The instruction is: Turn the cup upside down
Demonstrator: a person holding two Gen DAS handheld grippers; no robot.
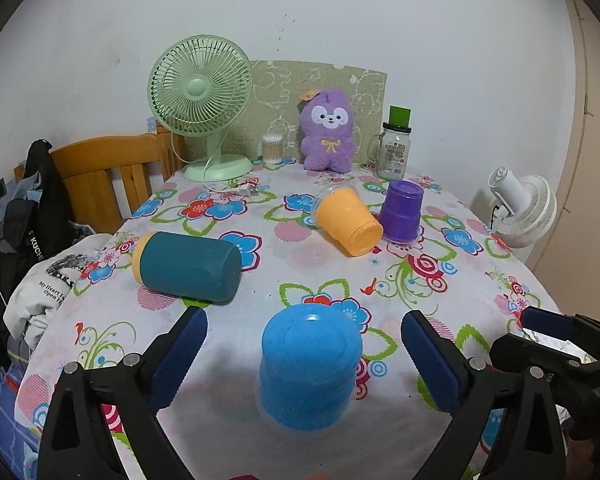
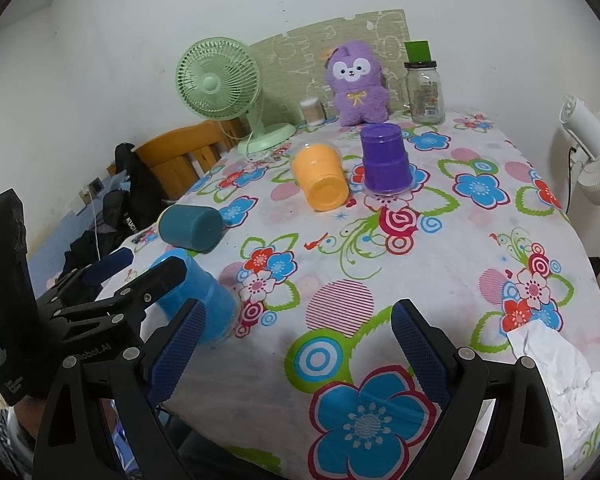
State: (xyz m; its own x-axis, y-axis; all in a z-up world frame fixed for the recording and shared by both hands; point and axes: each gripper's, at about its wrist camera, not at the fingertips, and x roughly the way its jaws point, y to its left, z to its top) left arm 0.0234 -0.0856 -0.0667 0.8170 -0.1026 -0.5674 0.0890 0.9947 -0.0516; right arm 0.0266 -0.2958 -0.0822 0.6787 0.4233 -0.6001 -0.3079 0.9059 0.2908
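Note:
A blue cup [image 1: 310, 368] stands upside down on the flowered tablecloth [image 1: 280, 248], between the wide-open fingers of my left gripper [image 1: 304, 364], which do not touch it. It also shows in the right wrist view [image 2: 204, 296], partly behind the left gripper [image 2: 140, 272]. A teal cup with a yellow rim [image 1: 188, 266] lies on its side to the left. An orange cup [image 1: 350, 222] lies on its side. A purple cup [image 1: 402, 210] stands upside down beside it. My right gripper [image 2: 296, 356] is open and empty over the table's near edge.
At the back stand a green fan [image 1: 202, 100], a purple plush toy [image 1: 328, 136], a glass jar [image 1: 394, 150] and a cotton swab tub [image 1: 272, 148]. A white fan [image 1: 522, 208] is off the right edge. Crumpled paper [image 2: 556, 368] lies near right. A wooden chair with clothes [image 1: 96, 176] is left.

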